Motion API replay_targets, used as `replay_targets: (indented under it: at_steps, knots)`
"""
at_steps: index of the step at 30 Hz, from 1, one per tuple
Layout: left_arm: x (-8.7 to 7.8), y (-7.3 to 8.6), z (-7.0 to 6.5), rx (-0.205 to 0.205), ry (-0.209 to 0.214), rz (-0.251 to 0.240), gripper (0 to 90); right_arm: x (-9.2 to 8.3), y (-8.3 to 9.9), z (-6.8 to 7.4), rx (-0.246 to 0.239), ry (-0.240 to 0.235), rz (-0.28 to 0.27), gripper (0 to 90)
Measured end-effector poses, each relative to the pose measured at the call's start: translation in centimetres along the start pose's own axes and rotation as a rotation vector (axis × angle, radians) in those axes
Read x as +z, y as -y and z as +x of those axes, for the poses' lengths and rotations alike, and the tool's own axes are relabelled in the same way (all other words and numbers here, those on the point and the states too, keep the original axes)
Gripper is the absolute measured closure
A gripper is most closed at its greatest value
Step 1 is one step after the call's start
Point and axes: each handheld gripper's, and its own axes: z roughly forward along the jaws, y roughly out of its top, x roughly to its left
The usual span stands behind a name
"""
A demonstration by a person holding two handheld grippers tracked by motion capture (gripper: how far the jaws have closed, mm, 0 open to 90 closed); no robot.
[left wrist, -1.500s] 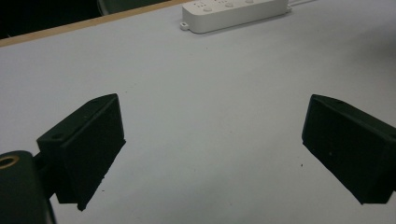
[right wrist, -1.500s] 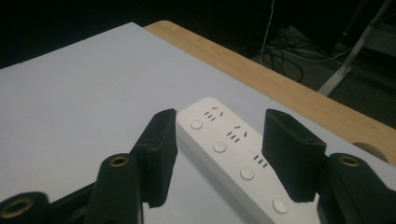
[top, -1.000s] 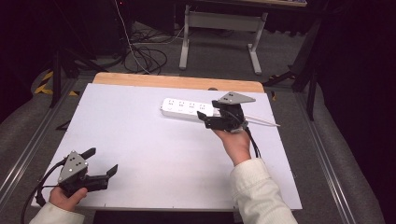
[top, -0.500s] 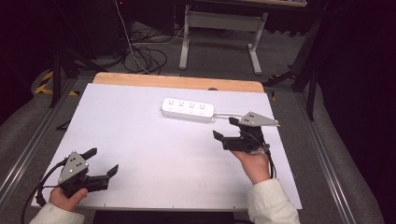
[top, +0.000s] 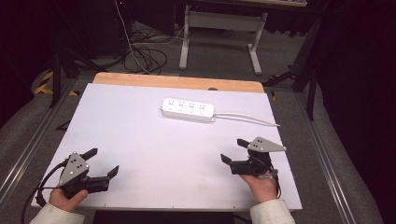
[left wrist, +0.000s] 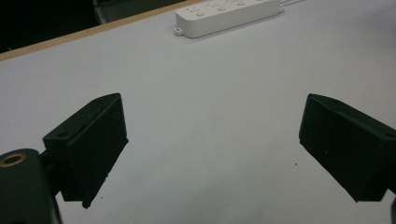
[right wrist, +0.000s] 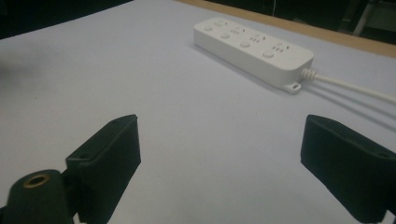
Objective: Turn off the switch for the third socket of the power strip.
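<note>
White plastic four-socket power strip (top: 187, 109) lies far-centre on the white table (top: 140, 154), untouched. Both the left gripper (top: 100, 162) and the right gripper (top: 232, 150) gape empty, the right's jaws just having opened; a careless reach could snag its white cord (top: 247, 118).

This place looks like a lab or a test room for recording, not a home. The table (top: 140, 116) is a plain white board with a wooden edge at the far side, standing between metal rails (top: 28, 154) on a grey carpet floor (top: 219, 56). Around it hang black curtains (top: 355, 70), so the background is dark. Behind the table, loose cables (top: 144, 53) lie on the floor, near the metal legs of another desk (top: 219, 23).
</note>
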Motion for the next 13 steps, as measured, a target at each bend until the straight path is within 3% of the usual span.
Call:
replay_targets:
  at_steps: [7,13]
  knots:
    - [-0.1,0.0,0.1,0.002,-0.001,-0.006,8.5,-0.6,3.3,0.2,0.026,0.0,0.03,9.9]
    - [-0.2,-0.1,0.2,0.017,0.012,-0.001,8.4,-1.2,4.2,0.0,0.03,0.01,0.03,9.0]
